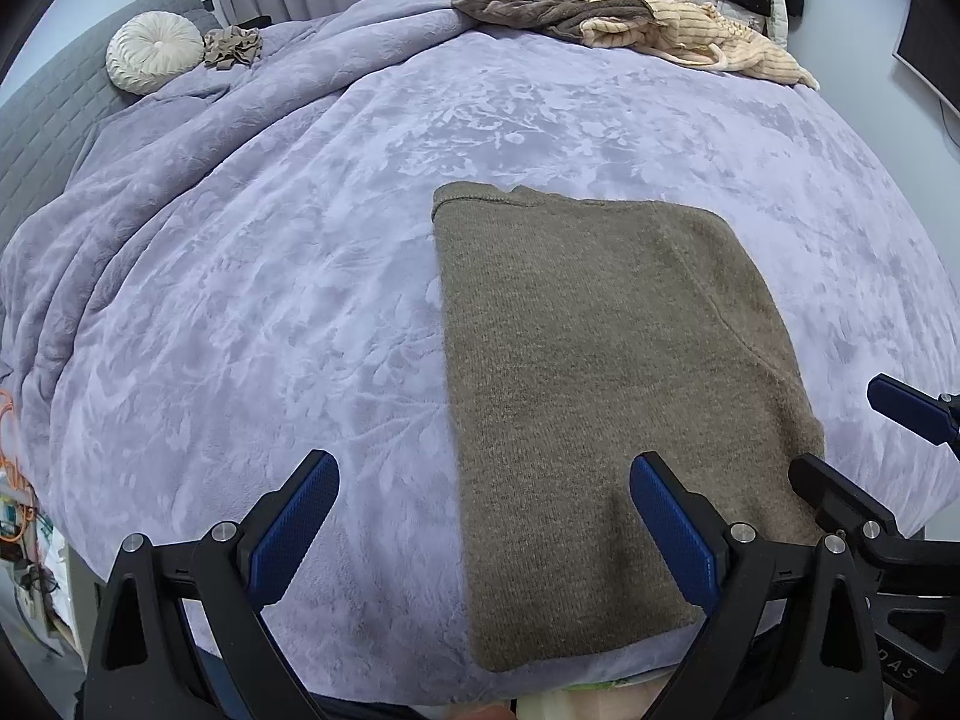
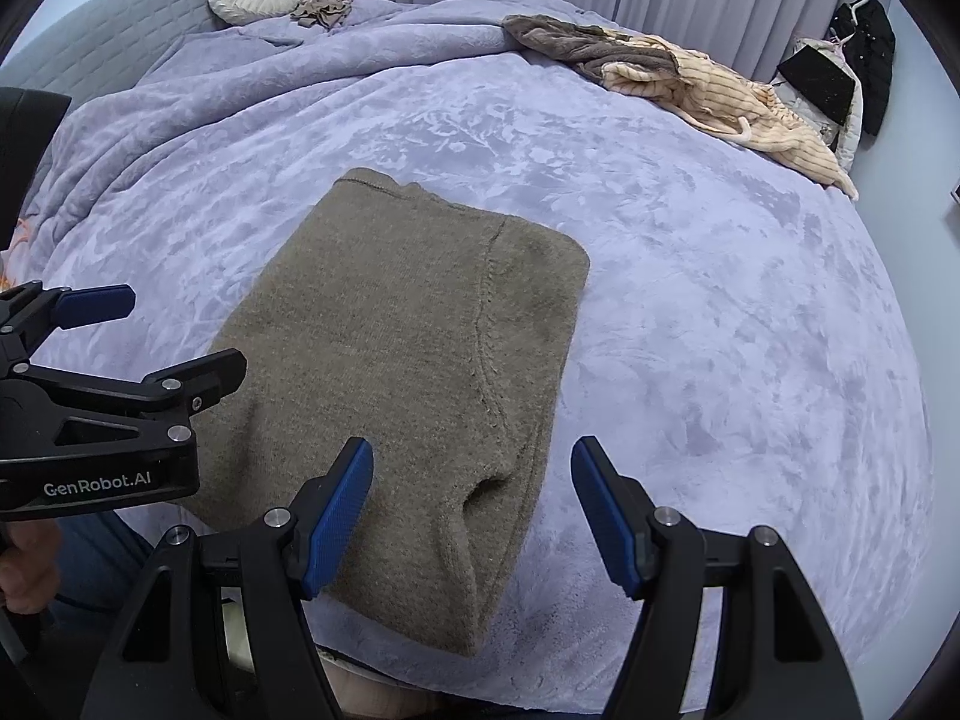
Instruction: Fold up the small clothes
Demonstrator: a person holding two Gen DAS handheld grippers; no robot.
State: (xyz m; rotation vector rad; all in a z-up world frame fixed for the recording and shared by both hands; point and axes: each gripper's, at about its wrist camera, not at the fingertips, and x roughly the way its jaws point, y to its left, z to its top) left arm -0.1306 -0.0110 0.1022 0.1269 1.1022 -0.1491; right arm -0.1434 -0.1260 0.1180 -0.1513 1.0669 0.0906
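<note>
Folded brown sweater (image 2: 408,372) lies beneath both gaping grippers, unheld

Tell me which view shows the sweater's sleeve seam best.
The right wrist view: the seam runs in crisp stitches down the sweater, ending near a fold opening. The left wrist view shows the same seam only as a faint line toward the right edge.
</note>
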